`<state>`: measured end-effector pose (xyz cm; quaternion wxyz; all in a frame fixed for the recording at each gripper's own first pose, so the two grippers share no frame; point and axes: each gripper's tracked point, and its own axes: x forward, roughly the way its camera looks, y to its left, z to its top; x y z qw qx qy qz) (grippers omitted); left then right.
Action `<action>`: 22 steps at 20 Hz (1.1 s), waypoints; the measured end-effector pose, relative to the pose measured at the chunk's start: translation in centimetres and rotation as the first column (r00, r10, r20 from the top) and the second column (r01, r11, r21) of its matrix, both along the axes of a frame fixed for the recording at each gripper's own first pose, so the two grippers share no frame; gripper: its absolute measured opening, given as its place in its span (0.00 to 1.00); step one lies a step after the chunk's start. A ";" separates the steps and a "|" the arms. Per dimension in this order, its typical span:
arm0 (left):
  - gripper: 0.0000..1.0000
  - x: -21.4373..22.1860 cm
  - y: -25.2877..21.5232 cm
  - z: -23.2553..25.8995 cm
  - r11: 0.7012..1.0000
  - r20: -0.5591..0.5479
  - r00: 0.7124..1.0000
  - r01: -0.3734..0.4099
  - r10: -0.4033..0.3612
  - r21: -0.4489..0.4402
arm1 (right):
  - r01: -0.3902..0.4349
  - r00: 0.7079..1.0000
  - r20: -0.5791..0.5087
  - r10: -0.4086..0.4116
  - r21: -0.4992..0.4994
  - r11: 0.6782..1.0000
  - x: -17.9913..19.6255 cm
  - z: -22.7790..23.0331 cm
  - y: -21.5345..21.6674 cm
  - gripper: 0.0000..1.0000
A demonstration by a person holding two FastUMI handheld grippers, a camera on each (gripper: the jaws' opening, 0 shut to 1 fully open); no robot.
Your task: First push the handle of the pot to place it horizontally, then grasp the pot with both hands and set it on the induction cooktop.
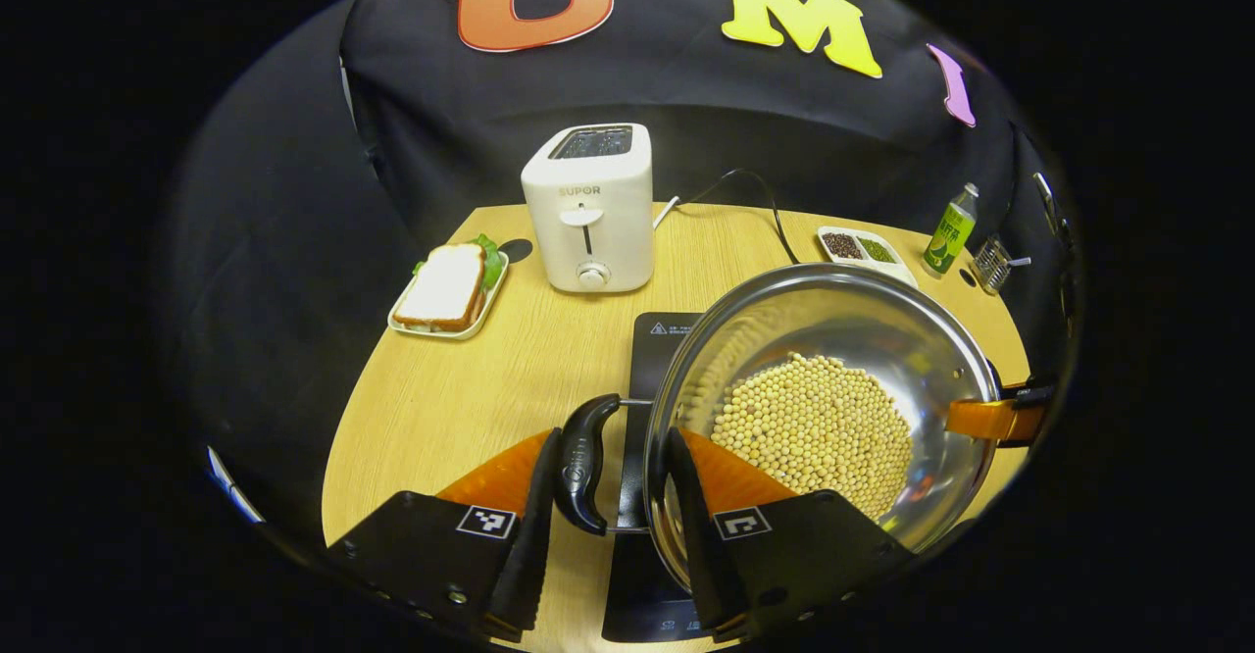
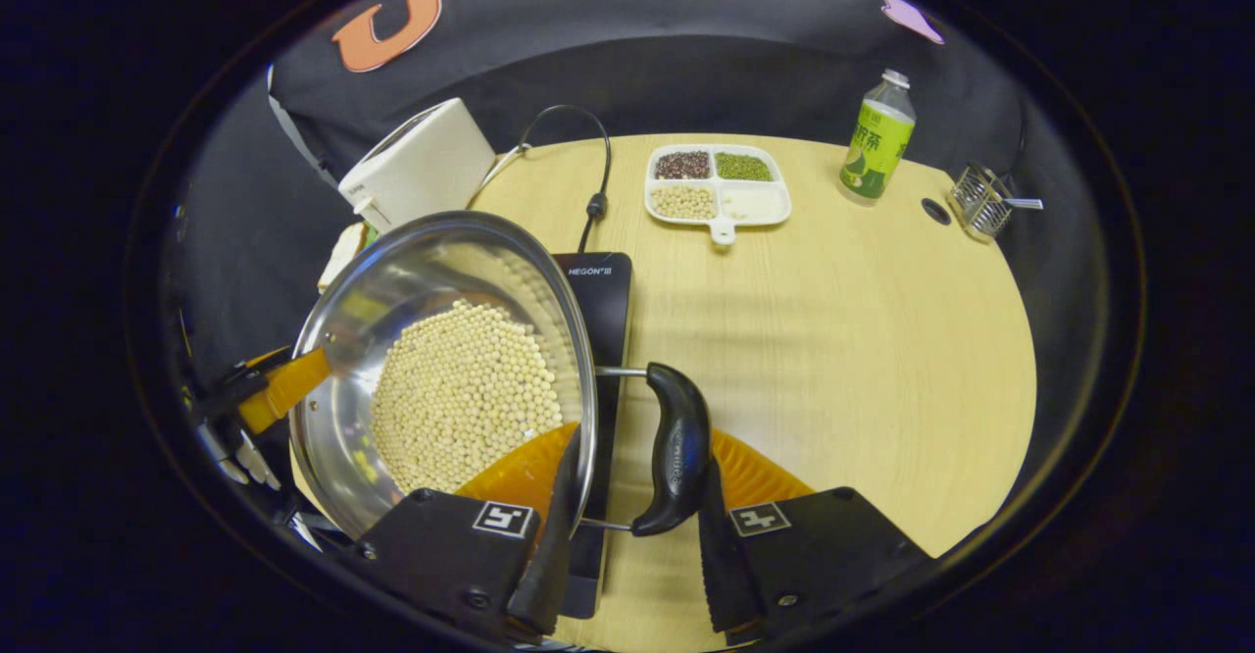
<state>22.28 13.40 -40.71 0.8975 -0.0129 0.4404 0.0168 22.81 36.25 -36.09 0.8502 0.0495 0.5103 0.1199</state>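
**Pot lifted by both side handles above the cooktop**

I see the steel pot (image 1: 824, 408), loaded with pale round beans (image 1: 814, 432), tilted in both views and sitting over the black induction cooktop (image 1: 655, 339), which lies on the wooden desk (image 1: 471, 388). I cannot tell whether its base touches the glass.

Left gripper (image 1: 608, 496): fingers straddle the black side handle (image 1: 585, 462) and the pot's rim, one finger outside the handle, the other inside the pot wall. Both appear pressed in, clamped on the handle.

Right gripper (image 2: 632, 526): same arrangement on the opposite handle (image 2: 677, 462), one finger inside the rim, one against the handle's outer face; closed on it.

Toward the desk's far edge stand a white toaster (image 1: 588, 207), a sandwich on a tray (image 1: 446, 290), a divided dish of grains (image 2: 718, 187), a green bottle (image 2: 876, 138) and a small wire rack (image 2: 980, 202).
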 end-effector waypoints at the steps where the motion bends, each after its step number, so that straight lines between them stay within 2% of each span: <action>1: 0.58 0.1 -0.1 0.1 1.000 0.003 1.000 0.003 -0.003 0.004 | -0.001 1.000 0.002 0.001 -0.002 1.000 -0.1 0.0 0.0 0.59; 10: 0.58 0.1 0.0 0.3 1.000 -0.002 1.000 0.004 -0.004 0.009 | 0.015 1.000 0.012 -0.015 0.005 1.000 0.0 0.1 0.0 0.59; 11: 0.71 0.2 0.0 0.2 1.000 -0.005 1.000 0.008 -0.008 0.012 | 0.015 1.000 0.016 -0.015 0.009 1.000 0.0 0.0 0.0 0.60; 12: 0.51 0.1 0.0 0.3 1.000 -0.005 1.000 0.007 -0.007 0.008 | 0.019 0.999 0.026 -0.020 0.012 1.000 0.1 0.1 0.1 0.58; 13: 0.72 0.3 0.0 0.4 1.000 0.009 1.000 0.011 -0.011 -0.001 | 0.014 0.999 0.051 -0.014 -0.004 1.000 0.1 0.2 -0.2 0.60; 14: 0.63 0.5 0.3 0.8 1.000 0.042 0.999 -0.002 0.002 0.001 | 0.011 0.996 0.091 -0.009 -0.021 1.000 0.4 0.9 -0.6 0.68; 15: 0.75 0.9 0.9 1.6 1.000 0.073 0.997 -0.019 0.017 0.018 | 0.010 0.991 0.135 -0.005 -0.033 0.999 0.2 1.4 -0.8 0.76; 16: 0.72 0.7 1.6 2.5 0.998 0.109 0.994 -0.035 0.030 0.043 | 0.011 0.982 0.191 -0.003 -0.045 0.999 0.4 2.4 -1.2 0.79; 18: 0.98 0.4 1.5 4.3 0.997 0.161 0.987 -0.038 0.028 0.060 | 0.008 0.961 0.278 0.005 -0.042 0.999 0.5 4.5 -1.6 0.82; 22: 0.97 -0.8 1.3 7.5 0.995 0.238 0.971 -0.039 0.017 0.087 | -0.012 0.932 0.360 0.027 -0.046 0.999 -0.6 7.7 -2.7 0.80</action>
